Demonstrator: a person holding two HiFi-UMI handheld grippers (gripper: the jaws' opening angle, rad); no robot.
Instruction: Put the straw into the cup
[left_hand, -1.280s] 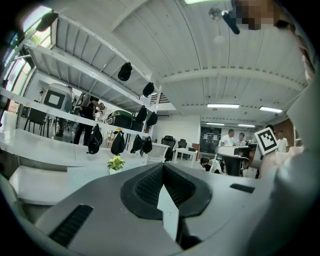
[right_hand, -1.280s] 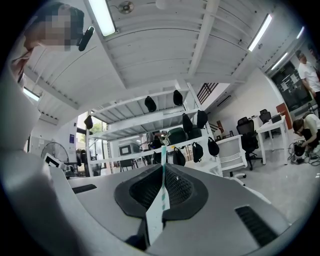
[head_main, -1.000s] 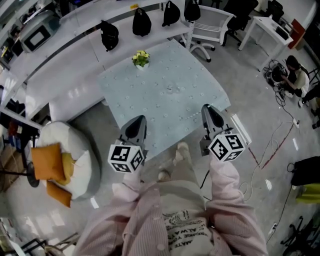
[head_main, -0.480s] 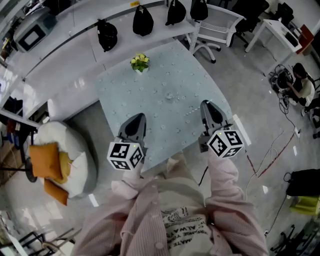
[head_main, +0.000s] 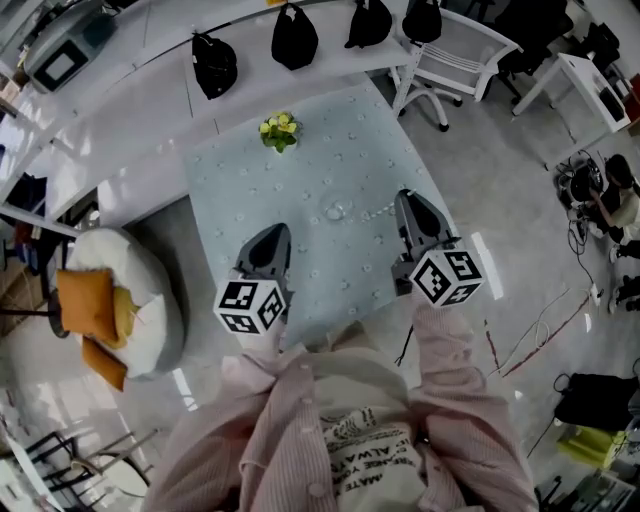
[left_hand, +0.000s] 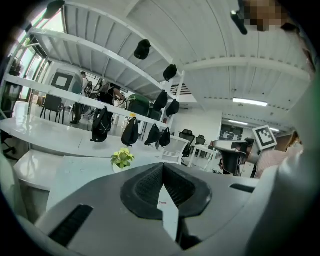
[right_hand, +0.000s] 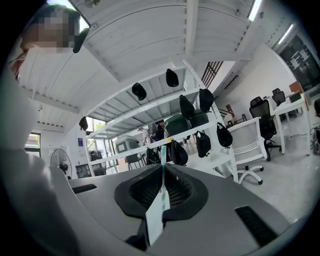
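A small clear cup (head_main: 337, 211) stands near the middle of the pale blue table (head_main: 230, 180). A short row of bright glints lies just right of it; I cannot tell what they are. My right gripper (head_main: 408, 198) hovers over the table's near right part, right of the cup, and is shut on a thin white straw with a teal stripe (right_hand: 162, 157) that pokes past its tips (right_hand: 163, 172). My left gripper (head_main: 269, 234) is over the near left part, jaws shut (left_hand: 162, 169), with only a white sliver in the seam. Neither gripper view shows the cup.
A potted yellow-green plant (head_main: 279, 129) stands at the table's far side, also in the left gripper view (left_hand: 122, 158). Black bags (head_main: 294, 40) hang on the white shelf behind. A white office chair (head_main: 455, 50) is at the far right, a white beanbag with orange cushions (head_main: 90, 305) at the left.
The person has walked up to the table. Both grippers have moved forward from short of its near edge to over its near part. The cup is now closer to them. Jaws unchanged.
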